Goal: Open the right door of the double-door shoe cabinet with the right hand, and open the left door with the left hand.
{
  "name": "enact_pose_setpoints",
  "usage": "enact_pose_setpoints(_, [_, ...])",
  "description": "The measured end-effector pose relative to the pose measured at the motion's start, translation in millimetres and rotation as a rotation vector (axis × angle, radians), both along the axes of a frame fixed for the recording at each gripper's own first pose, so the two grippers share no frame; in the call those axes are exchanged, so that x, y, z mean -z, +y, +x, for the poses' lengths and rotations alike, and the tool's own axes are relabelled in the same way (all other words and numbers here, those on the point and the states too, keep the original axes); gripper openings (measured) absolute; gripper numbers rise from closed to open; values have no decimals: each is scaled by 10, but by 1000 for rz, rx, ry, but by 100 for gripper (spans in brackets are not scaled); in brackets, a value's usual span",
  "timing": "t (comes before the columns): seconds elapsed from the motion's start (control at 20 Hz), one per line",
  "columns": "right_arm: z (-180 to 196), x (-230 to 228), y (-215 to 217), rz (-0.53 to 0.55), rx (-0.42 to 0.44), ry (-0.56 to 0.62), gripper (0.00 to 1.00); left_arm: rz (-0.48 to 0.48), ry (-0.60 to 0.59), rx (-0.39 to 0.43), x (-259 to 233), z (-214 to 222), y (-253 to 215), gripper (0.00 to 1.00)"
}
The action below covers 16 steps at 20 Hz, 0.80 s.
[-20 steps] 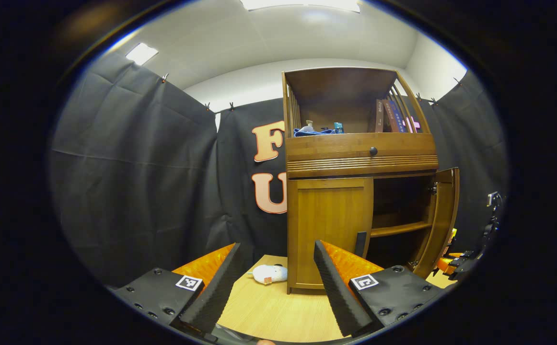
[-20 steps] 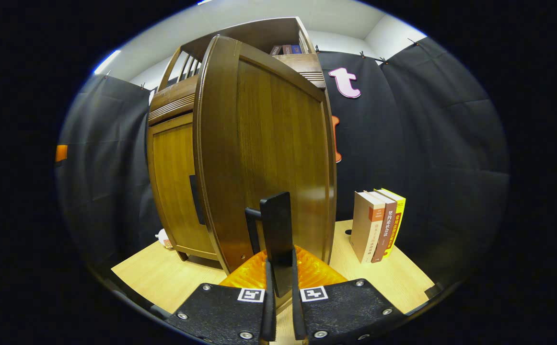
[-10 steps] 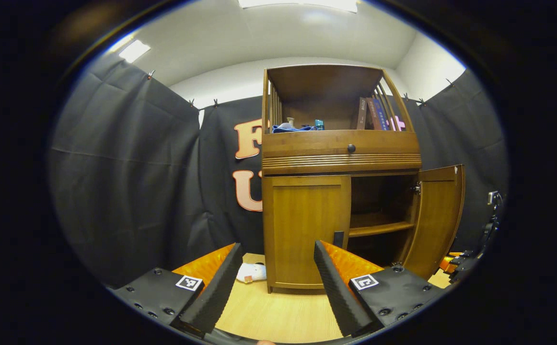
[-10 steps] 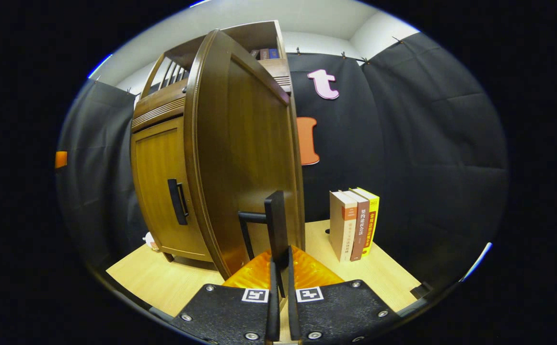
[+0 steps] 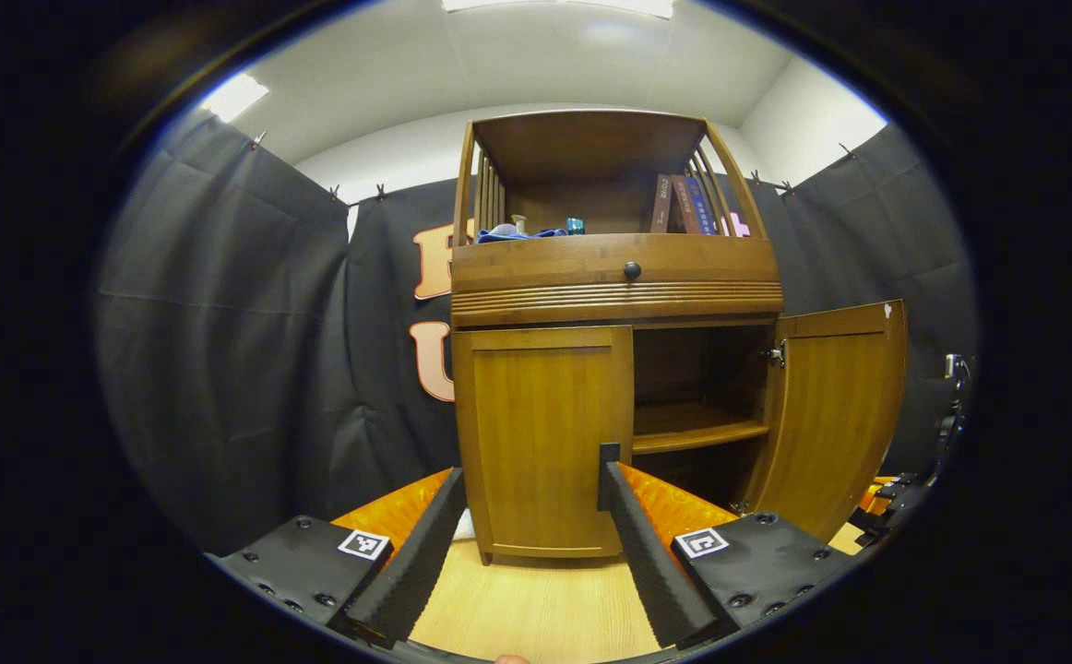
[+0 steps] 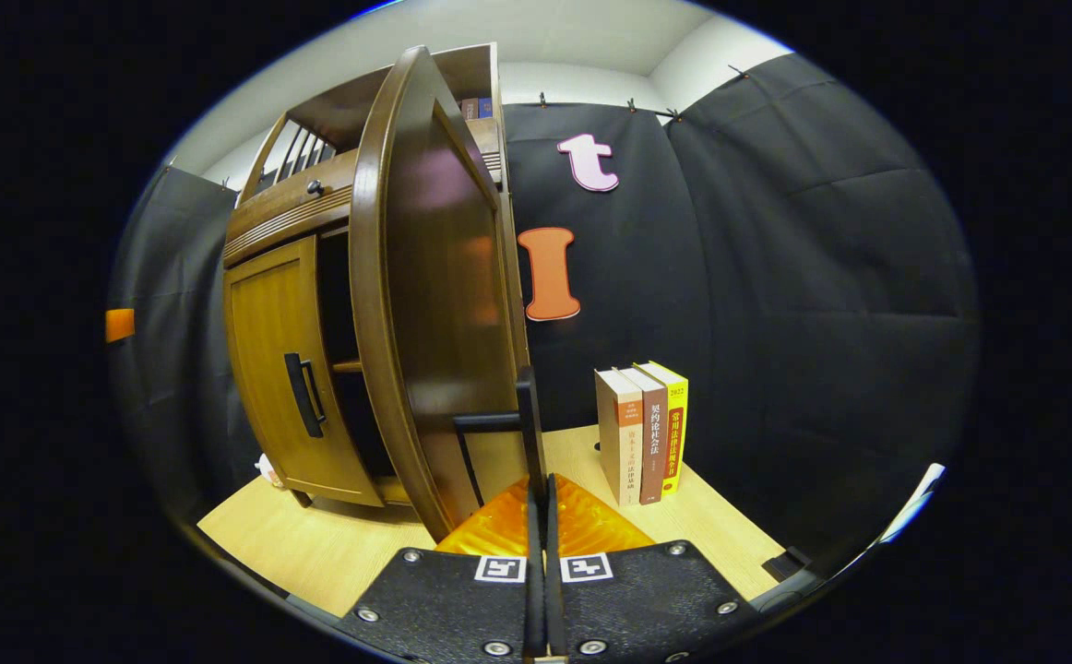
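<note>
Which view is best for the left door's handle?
Right gripper view: the left door handle shows whole, a dark vertical bar on the closed left door. In the left gripper view its top peeks above a finger of the open left gripper.

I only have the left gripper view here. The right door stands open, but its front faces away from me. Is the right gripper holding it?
Observer: Yes. In the right gripper view, the right gripper is shut on the black handle of the right door.
Operator: Anything standing beyond that door?
Observer: Three books stand upright on the table, past the door and apart from it.
Operator: My own finger covers most of the left door's handle. What is it like?
Observer: It is a black vertical bar near the inner edge of the left door, with nothing touching it.
</note>
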State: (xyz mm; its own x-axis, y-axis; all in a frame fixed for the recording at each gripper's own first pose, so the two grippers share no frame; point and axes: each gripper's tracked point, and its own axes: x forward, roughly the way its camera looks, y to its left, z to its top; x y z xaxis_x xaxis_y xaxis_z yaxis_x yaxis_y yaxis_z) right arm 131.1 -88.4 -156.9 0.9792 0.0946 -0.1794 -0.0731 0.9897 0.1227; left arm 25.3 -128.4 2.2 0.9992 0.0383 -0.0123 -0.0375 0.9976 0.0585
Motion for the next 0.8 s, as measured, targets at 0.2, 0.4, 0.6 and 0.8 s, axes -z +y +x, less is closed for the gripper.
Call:
enact_pose_setpoints(0.2, [-11,2,-43,3,-11,2,0,-9,8,20,80,169,-192,94])
enact_pose_setpoints(0.4, [-59,10,-119,3,-10,7,1,-29,23,46,219,361,-337,94])
enact_pose_setpoints(0.6, [-283,65,-464,-16,54,17,3,-36,16,62,311,584,-458,94])
enact_pose_setpoints(0.8, [-488,154,-812,5,112,40,0,-25,24,77,483,822,-589,94])
